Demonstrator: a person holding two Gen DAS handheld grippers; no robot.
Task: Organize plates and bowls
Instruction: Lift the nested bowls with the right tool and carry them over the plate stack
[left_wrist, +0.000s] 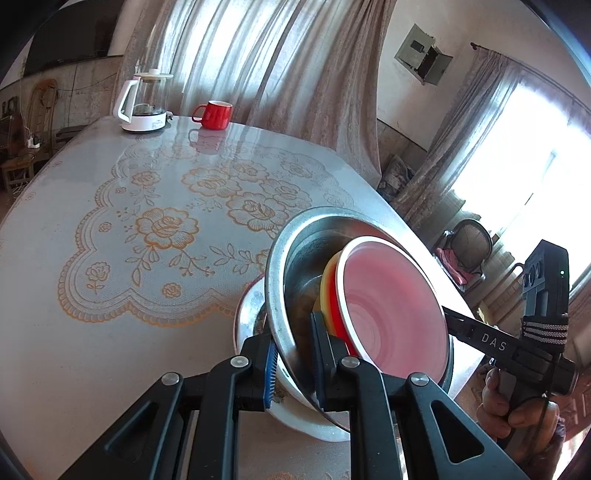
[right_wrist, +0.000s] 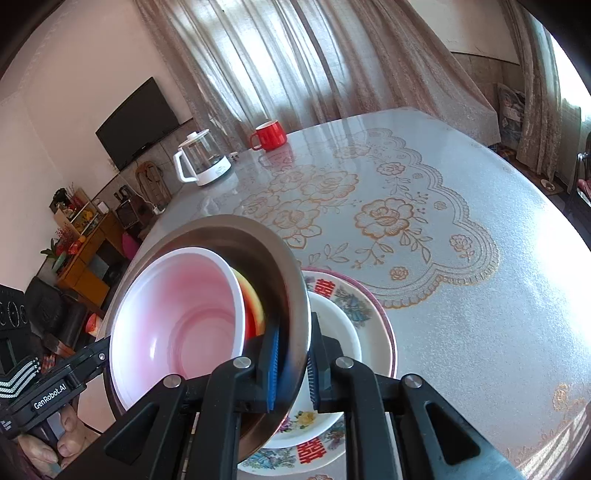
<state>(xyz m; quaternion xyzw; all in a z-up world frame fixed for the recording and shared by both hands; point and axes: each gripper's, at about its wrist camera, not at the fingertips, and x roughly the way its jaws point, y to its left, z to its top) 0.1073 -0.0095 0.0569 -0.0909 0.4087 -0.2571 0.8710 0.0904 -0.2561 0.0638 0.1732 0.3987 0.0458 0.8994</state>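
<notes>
A steel basin (left_wrist: 275, 280) (right_wrist: 275, 266) hangs tilted over the table's near edge. Nested in it are a white bowl with a pink inside (left_wrist: 388, 302) (right_wrist: 177, 325), a red bowl (left_wrist: 335, 310) and a yellow bowl (left_wrist: 325, 286) (right_wrist: 255, 299). My left gripper (left_wrist: 293, 363) is shut on the basin's near rim. My right gripper (right_wrist: 293, 371) is shut on the opposite rim and shows as a black arm (left_wrist: 454, 319) in the left wrist view. Under the basin a white bowl (right_wrist: 332, 332) (left_wrist: 314, 424) sits in a flowered plate (right_wrist: 373, 314).
A glass kettle with a white base (left_wrist: 142, 107) (right_wrist: 203, 158) and a red mug (left_wrist: 216, 114) (right_wrist: 269, 134) stand at the table's far end. A lace-patterned cover (left_wrist: 166, 229) (right_wrist: 406, 221) lies over the table. A chair (left_wrist: 469, 247) stands beyond the table edge, curtains behind.
</notes>
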